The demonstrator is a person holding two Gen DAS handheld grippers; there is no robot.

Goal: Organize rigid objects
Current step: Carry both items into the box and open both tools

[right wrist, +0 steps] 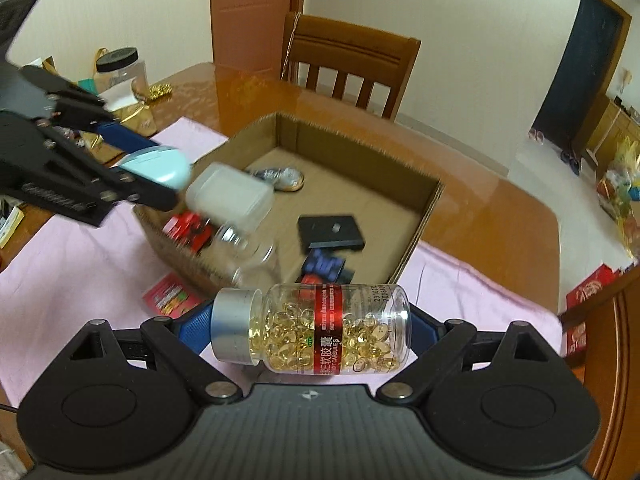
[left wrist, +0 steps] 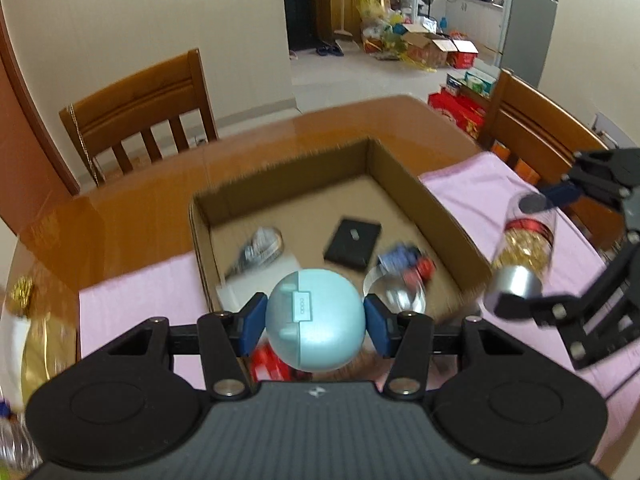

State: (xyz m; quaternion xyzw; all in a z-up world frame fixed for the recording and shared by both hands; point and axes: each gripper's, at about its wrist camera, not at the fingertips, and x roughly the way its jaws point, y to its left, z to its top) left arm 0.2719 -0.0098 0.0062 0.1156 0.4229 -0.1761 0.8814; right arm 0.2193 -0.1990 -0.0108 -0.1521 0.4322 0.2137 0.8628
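Note:
My left gripper (left wrist: 316, 322) is shut on a round pale-blue case (left wrist: 316, 320), held above the near edge of an open cardboard box (left wrist: 404, 168). It also shows in the right wrist view (right wrist: 156, 166). My right gripper (right wrist: 310, 328) is shut on a clear capsule bottle (right wrist: 320, 330) with a silver cap and red label, held sideways near the box's corner. The bottle also shows in the left wrist view (left wrist: 524, 252). Inside the box lie a black flat case (left wrist: 352, 242), a foil packet (left wrist: 260, 246), a clear jar (right wrist: 248, 248) and small blue and red items (left wrist: 408, 262).
The box (right wrist: 424, 216) stands on a pink cloth (right wrist: 80, 264) on a glossy wooden table (left wrist: 120, 216). Wooden chairs (left wrist: 136, 116) stand at the far side and at the right. A red packet (right wrist: 172, 292) lies on the cloth. A black-lidded jar (right wrist: 120, 68) and gold bags sit at the left.

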